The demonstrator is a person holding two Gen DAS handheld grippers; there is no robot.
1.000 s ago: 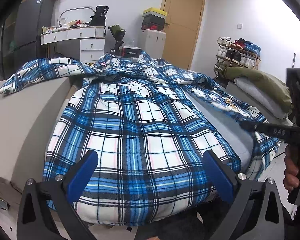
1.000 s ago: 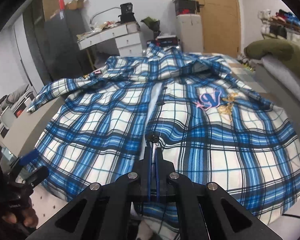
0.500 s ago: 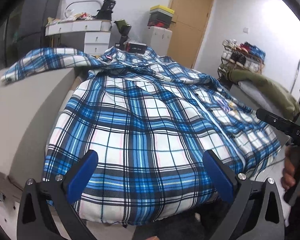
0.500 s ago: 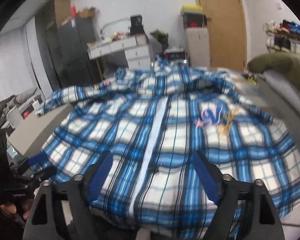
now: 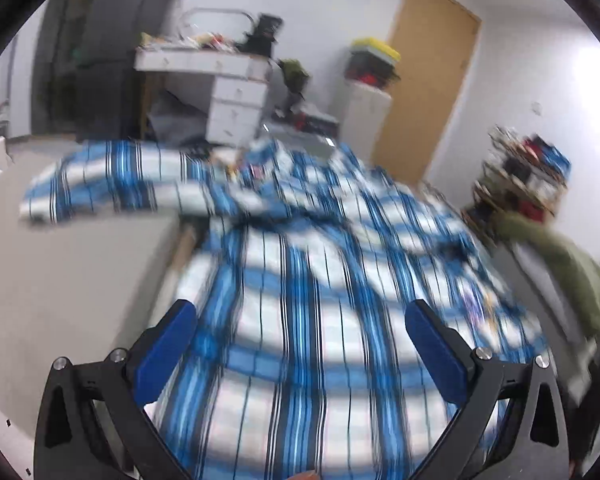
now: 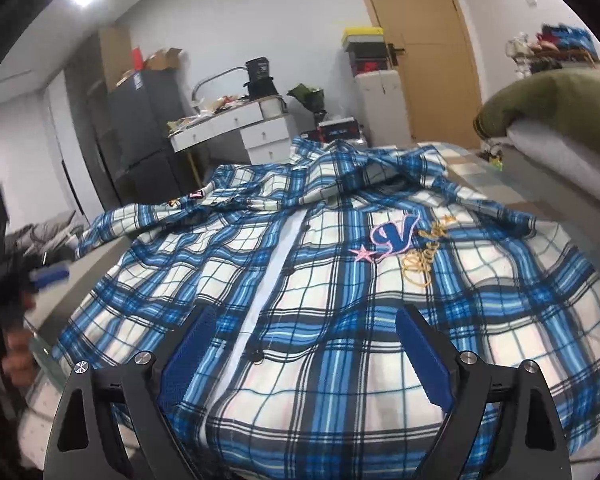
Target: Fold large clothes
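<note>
Left wrist view, heavily smeared by blur: the left gripper (image 5: pixel 300 344) fills the bottom of the frame, its two blue pads (image 5: pixel 166 350) standing wide apart with nothing pinched between them. Behind and between them the blue-and-white plaid shirt (image 5: pixel 300 300) spreads over the middle of the picture on a pale grey bed (image 5: pixel 72 264). One sleeve (image 5: pixel 108 186) reaches out to the left middle of the frame across the grey surface. At the upper centre stands a white desk (image 5: pixel 220 84) with drawers and clutter on top; a wooden door (image 5: pixel 428 80) is at the upper right. An olive-green garment (image 5: pixel 564 264) lies at the right edge.

Right wrist view, sharp: the right gripper (image 6: pixel 304 356) sits at the bottom, jaws wide and opening, its blue pads (image 6: pixel 188 352) clear of the cloth, which lies below and beyond them. The shirt lies front side up across the centre, its white button placket (image 6: pixel 272 276) running from the lower middle toward the collar at the upper centre. An embroidered blue letter patch (image 6: pixel 394 236) with a pink star sits right of centre. At the left edge a person's hand (image 6: pixel 8 344) grips a dark, blurred tool. The desk is at the upper centre, the door at the upper right, and the olive garment lies on folded grey bedding (image 6: pixel 560 148) at the right.
</note>
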